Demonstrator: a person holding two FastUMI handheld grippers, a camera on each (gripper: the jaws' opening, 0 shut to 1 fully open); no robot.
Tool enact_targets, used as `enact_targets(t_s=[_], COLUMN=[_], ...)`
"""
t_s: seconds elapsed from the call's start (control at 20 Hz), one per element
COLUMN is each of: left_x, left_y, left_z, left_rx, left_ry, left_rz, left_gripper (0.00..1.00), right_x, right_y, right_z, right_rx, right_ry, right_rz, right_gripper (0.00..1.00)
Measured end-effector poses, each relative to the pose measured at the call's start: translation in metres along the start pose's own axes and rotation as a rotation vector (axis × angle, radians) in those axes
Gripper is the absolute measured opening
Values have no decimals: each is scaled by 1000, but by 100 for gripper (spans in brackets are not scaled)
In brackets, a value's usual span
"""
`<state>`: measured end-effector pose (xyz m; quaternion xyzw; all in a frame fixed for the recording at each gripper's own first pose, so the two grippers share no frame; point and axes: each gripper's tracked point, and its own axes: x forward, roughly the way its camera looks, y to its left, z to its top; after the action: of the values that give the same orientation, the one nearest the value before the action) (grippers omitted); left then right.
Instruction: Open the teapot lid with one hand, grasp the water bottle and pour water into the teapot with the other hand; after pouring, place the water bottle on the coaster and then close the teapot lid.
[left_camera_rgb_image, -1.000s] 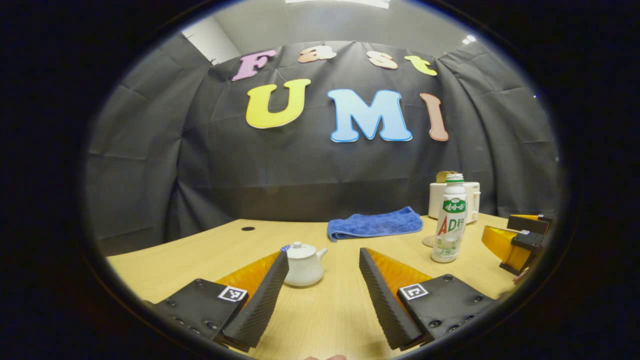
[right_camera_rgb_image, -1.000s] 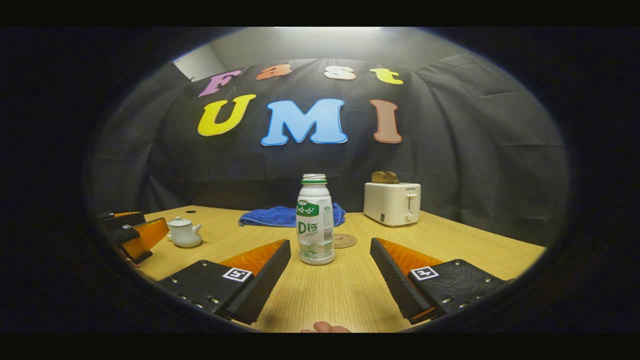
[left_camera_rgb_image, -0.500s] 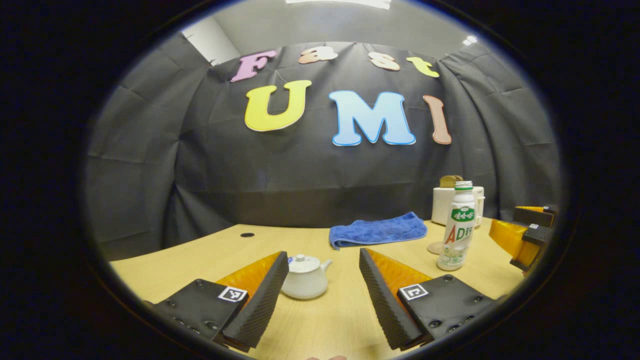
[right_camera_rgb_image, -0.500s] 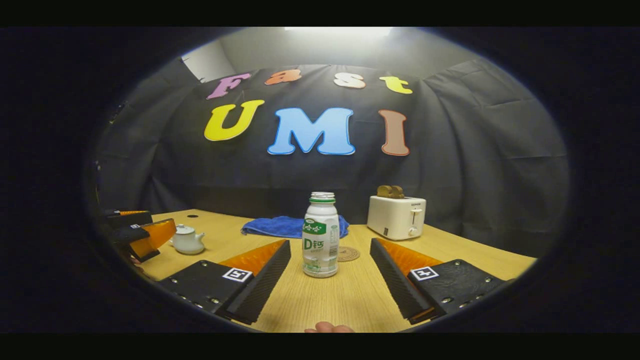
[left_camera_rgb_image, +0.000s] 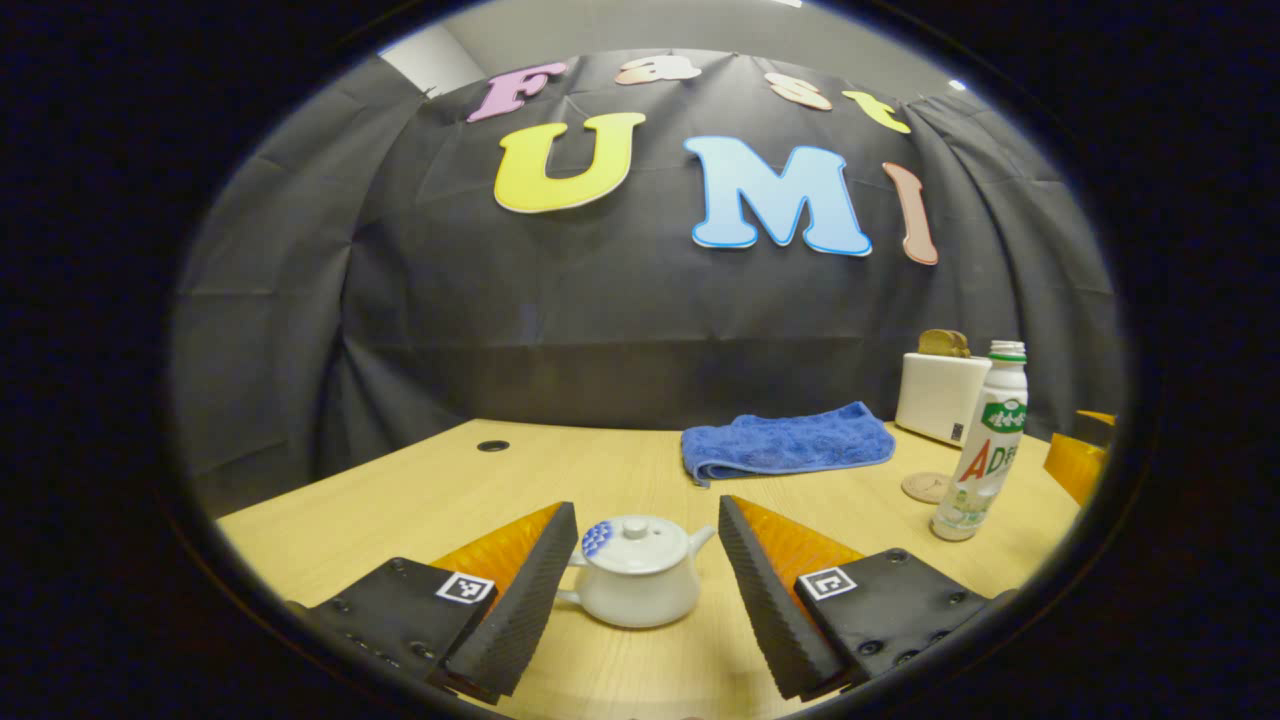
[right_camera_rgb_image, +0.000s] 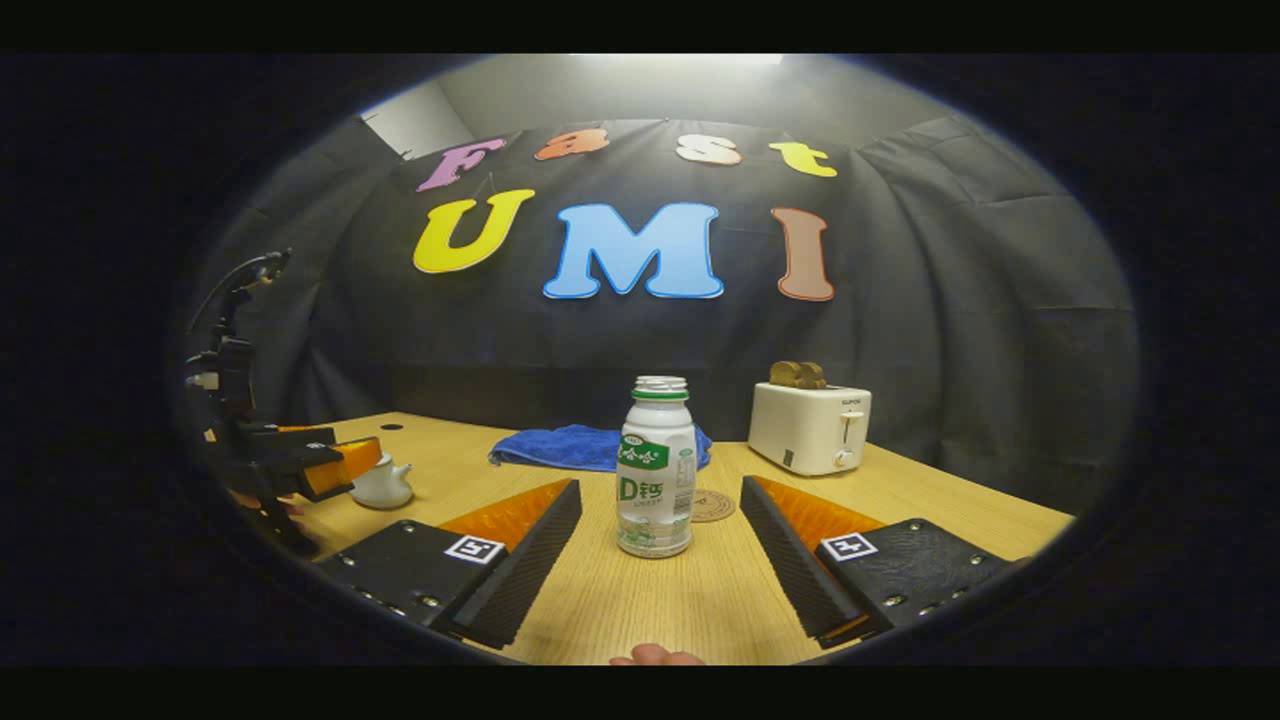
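left tool (left_camera_rgb_image: 645, 560) spread around lidded teapot (left_camera_rgb_image: 635, 572), right tool (right_camera_rgb_image: 660, 540) flanking bottle (right_camera_rgb_image: 655, 468).

Left gripper (left_camera_rgb_image: 645, 585) level and low, jaws spread wide, fingers (left_camera_rgb_image: 520, 610) parted and clear of contact. Right gripper (right_camera_rgb_image: 660, 560) level too, jaws equally wide apart. Fingertip of holding hand (right_camera_rgb_image: 655, 655) at bottom edge.

A white teapot (left_camera_rgb_image: 632, 582) sits lidded at lower centre; the upright, uncapped water bottle (left_camera_rgb_image: 980, 442) stands right, beside a round coaster (left_camera_rgb_image: 925, 487).
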<state>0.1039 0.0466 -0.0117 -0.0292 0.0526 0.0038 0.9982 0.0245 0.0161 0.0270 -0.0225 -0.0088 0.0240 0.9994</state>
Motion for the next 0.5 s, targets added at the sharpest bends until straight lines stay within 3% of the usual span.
enact_targets(t_s=[0.15, 0.25, 0.3, 0.5], left_x=[15, 22, 24, 29], left_y=[1, 3, 3, 4], left_z=[-7, -11, -6, -10], left_rx=[-4, 24, 30, 65], left_ry=[28, 32, 27, 46], left_rz=[-11, 1, -4, -1], left_gripper=[96, 75, 74, 36], right_x=[4, 6, 8, 11], right_y=[-4, -6, -6, -8], right_z=[1, 2, 1, 0], right_rx=[4, 9, 13, 16], right_ry=[2, 0, 2, 14], right_rz=[-7, -12, -13, -10], right_gripper=[99, 99, 99, 99])
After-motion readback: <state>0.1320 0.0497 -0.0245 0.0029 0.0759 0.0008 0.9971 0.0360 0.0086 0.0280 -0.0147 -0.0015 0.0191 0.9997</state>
